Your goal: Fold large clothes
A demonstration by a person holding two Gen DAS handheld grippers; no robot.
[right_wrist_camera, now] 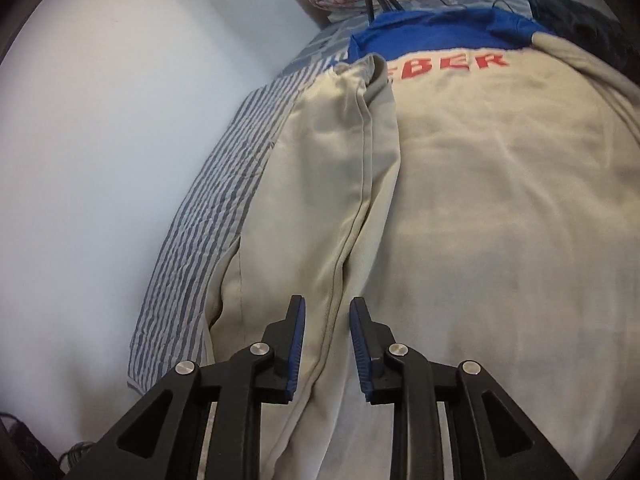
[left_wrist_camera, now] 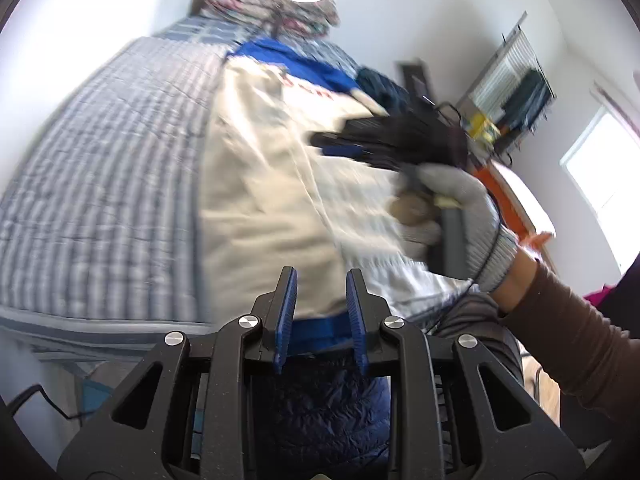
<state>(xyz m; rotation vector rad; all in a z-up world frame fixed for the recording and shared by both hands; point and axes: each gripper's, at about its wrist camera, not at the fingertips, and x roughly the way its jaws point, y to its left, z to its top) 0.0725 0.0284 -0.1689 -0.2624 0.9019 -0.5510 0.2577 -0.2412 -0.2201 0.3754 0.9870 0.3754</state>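
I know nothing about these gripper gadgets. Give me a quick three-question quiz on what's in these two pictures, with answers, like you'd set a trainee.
1. True or false: the right gripper has cloth pinched tight between its pads.
2. Which colour are the letters printed on the cream sweatshirt? A green, B red, C black.
3. What pattern does the bedsheet under the sweatshirt have?

Key
1. False. The jaws stand apart above the folded-in sleeve, and nothing is squeezed between them.
2. B, red, just below the blue yoke.
3. Blue and white stripes.

The left gripper is likewise open, empty, over the sweatshirt's hem.
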